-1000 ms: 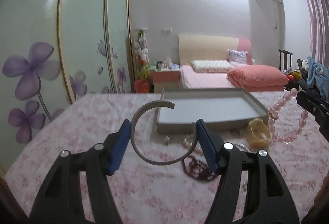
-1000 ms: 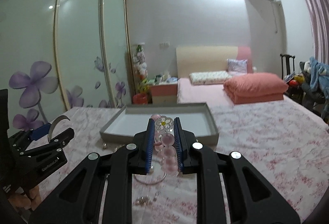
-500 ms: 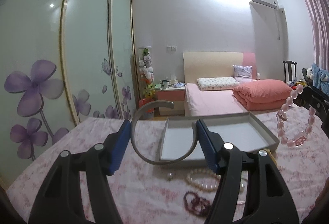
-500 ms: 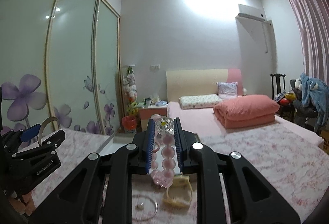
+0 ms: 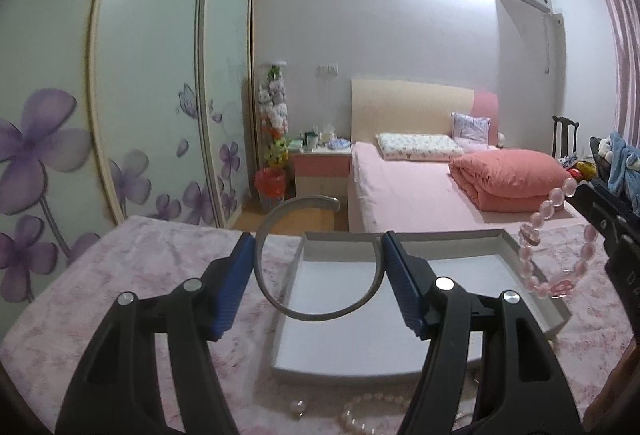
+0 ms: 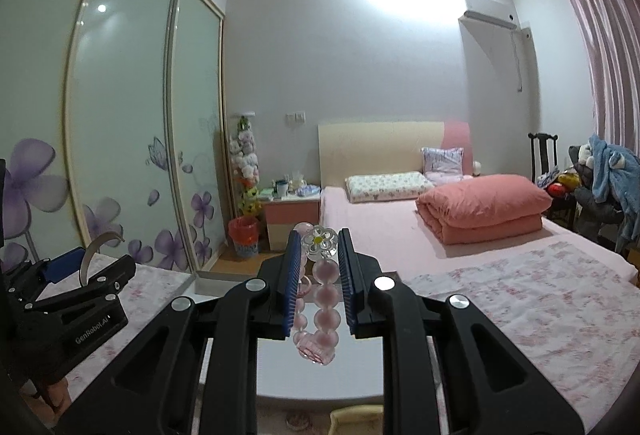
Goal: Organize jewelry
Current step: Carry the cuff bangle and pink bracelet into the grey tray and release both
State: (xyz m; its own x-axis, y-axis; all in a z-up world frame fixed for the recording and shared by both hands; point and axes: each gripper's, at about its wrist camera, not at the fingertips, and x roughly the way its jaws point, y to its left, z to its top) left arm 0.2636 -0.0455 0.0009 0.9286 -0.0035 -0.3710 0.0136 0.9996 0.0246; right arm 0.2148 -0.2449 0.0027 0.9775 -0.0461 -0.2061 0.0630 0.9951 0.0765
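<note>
The tablecloth [image 5: 132, 259] is pale pink with a faint floral print, the tray [image 5: 532, 299] grey-edged and white inside, the open bangle [image 5: 320, 315] dull silver, the bead bracelet [image 6: 324, 299] translucent pink, and both grippers' pads [image 5: 232, 295] dark blue on black.

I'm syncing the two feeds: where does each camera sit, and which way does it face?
Left wrist: behind the left gripper, which holds a grey open bangle above the grey tray, facing the bed.
Right wrist: behind the right gripper, shut on a pink bead bracelet, facing likewise.
Shared: tray, bed, each other's gripper.
</note>
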